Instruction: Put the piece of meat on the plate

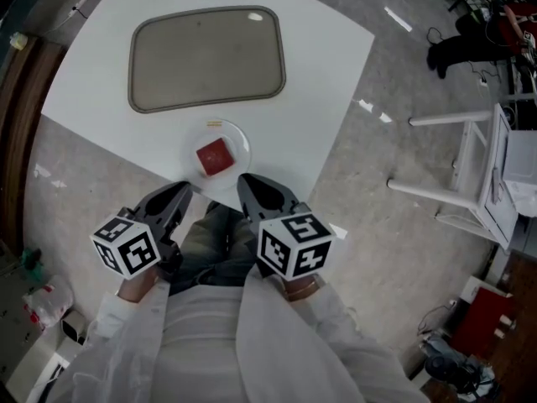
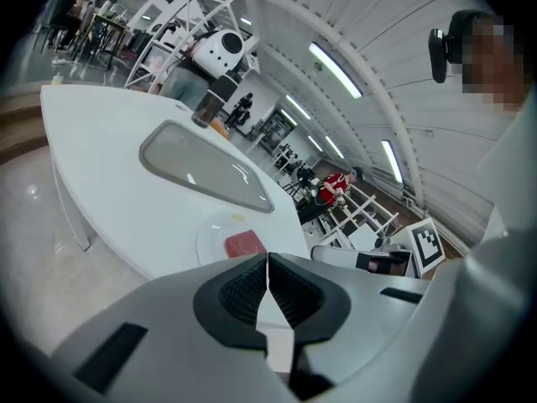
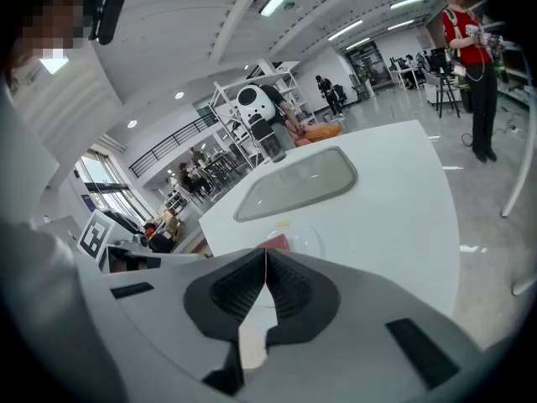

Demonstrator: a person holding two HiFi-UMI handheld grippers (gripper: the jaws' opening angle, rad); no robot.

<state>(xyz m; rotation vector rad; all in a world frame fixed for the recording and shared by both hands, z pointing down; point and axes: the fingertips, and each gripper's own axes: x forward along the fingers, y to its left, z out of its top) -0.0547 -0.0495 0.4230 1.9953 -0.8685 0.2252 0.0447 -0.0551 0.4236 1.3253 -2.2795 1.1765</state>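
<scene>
Red square piece of meat [image 1: 215, 157] being seen lying centred on clear round plate [image 1: 239, 138], at 6 o'clock of grey rounded tray [image 1: 206, 57]; task judged done. Left gripper [image 1: 185, 190] and right gripper [image 1: 244, 180] being held at plate's 7 and 5 o'clock, jaws pressed together on nothing, likely because nothing is left to carry.

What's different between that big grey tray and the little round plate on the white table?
The grey rounded-rectangular tray is much larger; the pale round plate is small. The tray lies empty mid-table; the plate holds a red piece of meat near the edge. Both rest flat on the white table.
</scene>
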